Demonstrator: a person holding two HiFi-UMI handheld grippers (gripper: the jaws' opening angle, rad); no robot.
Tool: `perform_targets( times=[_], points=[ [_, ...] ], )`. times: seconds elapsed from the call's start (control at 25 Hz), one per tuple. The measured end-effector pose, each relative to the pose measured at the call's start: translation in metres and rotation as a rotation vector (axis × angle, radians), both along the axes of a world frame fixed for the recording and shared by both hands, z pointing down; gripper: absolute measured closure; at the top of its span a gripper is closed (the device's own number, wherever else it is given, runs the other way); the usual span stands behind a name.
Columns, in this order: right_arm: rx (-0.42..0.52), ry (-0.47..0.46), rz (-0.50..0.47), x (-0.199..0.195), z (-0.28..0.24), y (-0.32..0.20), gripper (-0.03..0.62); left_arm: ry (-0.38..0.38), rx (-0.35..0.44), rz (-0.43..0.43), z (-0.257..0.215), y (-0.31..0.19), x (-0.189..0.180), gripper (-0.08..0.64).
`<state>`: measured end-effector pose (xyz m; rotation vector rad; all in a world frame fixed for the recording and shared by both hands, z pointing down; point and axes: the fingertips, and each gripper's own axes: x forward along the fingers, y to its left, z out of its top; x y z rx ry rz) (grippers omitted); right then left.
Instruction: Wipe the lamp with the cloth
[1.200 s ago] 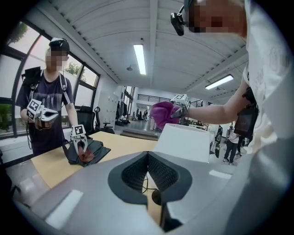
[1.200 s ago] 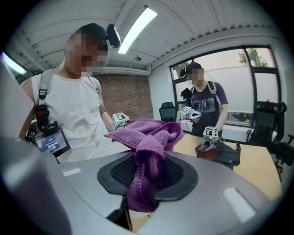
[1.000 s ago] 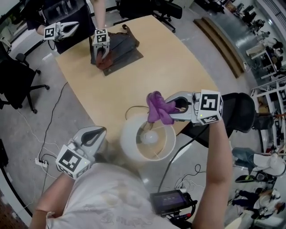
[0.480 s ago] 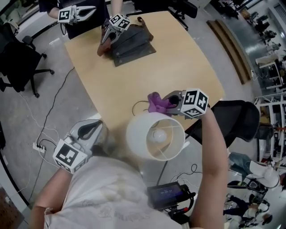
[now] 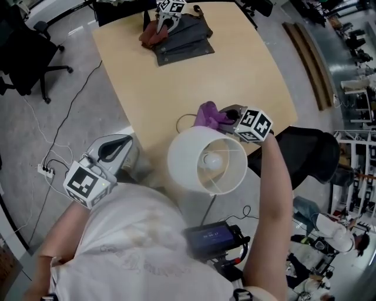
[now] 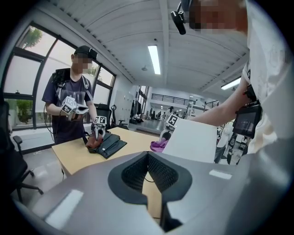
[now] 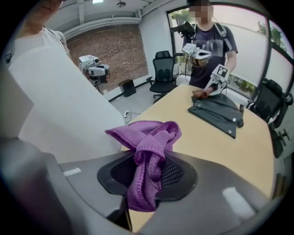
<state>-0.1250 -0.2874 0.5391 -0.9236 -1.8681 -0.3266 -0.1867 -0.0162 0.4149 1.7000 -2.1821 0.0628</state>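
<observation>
The lamp's white shade (image 5: 207,160) stands at the near edge of the wooden table (image 5: 153,88), its bulb showing from above. My right gripper (image 5: 222,116) is just beyond the shade, pointing steeply down, shut on a bunched purple cloth (image 5: 207,113). In the right gripper view the cloth (image 7: 148,137) hangs out of the jaws (image 7: 146,186) next to the shade's wall (image 7: 59,105). My left gripper (image 5: 120,142) hovers off the table to the shade's left, shut with nothing in it (image 6: 154,183). From there the shade (image 6: 190,140) and cloth (image 6: 158,145) show ahead.
Another person across the table holds two grippers (image 5: 170,7) over a dark folded garment (image 5: 182,38). A thin cable (image 5: 183,126) loops on the table by the lamp. A black office chair (image 5: 305,153) stands right of it. A power strip (image 5: 44,170) lies on the floor left.
My right gripper has come down with the cloth from above the shade's rim to the shade's far side. The left gripper has shifted a little.
</observation>
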Motion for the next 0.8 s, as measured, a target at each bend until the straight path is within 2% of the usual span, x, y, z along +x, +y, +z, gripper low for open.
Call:
perform_targets(
  times=[0.12,0.2,0.36,0.52,0.64,0.8],
  points=[
    [-0.009,-0.131,0.057,-0.014,-0.042,-0.015,0.457,-0.003,0.021,-0.003,-0.008,-0.004,-0.001,0.558],
    [-0.044,-0.213,0.059,-0.020,-0.082,-0.016,0.457,-0.006,0.027,0.003,-0.008,-0.006,0.000,0.558],
    [-0.169,-0.277,-0.048,-0.015,-0.171,0.014,0.451,-0.013,0.034,0.016,-0.009,-0.008,0.001,0.558],
    [-0.228,-0.238,-0.229,-0.002,-0.220,0.054,0.451,-0.015,0.046,0.016,-0.013,-0.012,0.002,0.558],
    [-0.197,-0.150,-0.329,-0.003,-0.211,0.070,0.451,-0.014,0.047,0.007,-0.011,-0.010,0.002,0.558],
    [-0.153,-0.021,-0.408,-0.007,-0.181,0.078,0.451,-0.007,0.042,-0.021,-0.008,-0.001,-0.003,0.558]
  ],
)
